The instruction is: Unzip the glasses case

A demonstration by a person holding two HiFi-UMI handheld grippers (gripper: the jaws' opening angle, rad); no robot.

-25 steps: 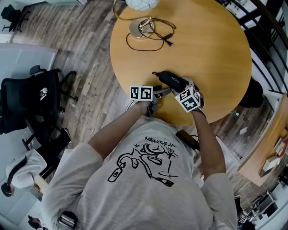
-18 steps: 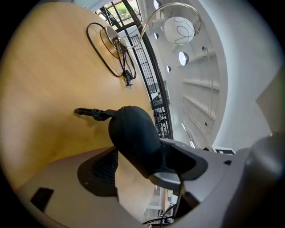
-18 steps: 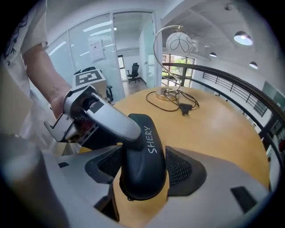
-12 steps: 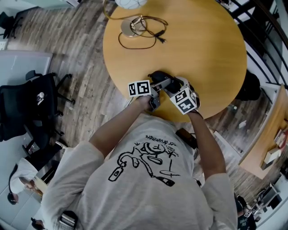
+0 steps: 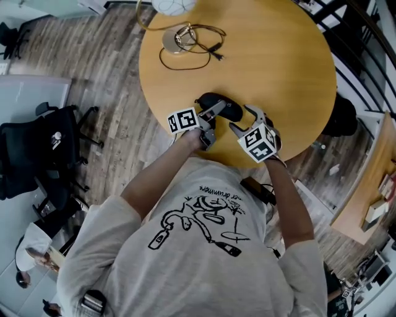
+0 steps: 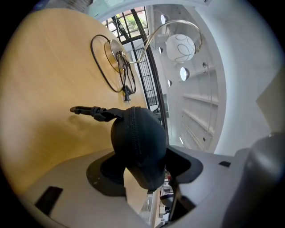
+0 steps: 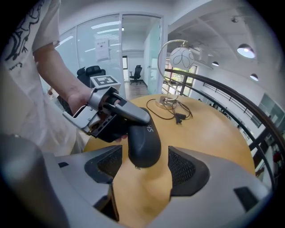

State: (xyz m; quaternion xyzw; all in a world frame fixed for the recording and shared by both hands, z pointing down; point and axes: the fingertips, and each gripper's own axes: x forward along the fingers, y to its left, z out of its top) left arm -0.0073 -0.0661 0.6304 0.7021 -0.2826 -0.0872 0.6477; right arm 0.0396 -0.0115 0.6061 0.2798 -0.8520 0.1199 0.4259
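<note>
The black glasses case (image 5: pixel 223 108) hangs a little above the round wooden table (image 5: pixel 278 56) near its front edge. My left gripper (image 5: pixel 213 112) is closing on it, with one end of the case (image 6: pixel 140 147) wedged between the pads and its zip running up the middle. A strap with a black clip (image 6: pixel 89 111) sticks out from the far end. The right gripper view shows the left gripper (image 7: pixel 133 122) clamped over the case (image 7: pixel 142 138). My right gripper (image 5: pixel 243 119) is open just right of the case, whose free end lies between its jaws (image 7: pixel 143 171) without touching them.
A lamp with a white globe (image 5: pixel 173 5), a round base (image 5: pixel 176 40) and a looped black cable (image 5: pixel 192 59) stands at the table's far side. A black office chair (image 5: pixel 43 142) is on the floor to the left. A dark railing (image 5: pixel 365 37) runs along the right.
The left gripper has come up onto the case and closed in on it. The right gripper has drawn back off the case's right end. The case has shifted left and up.
</note>
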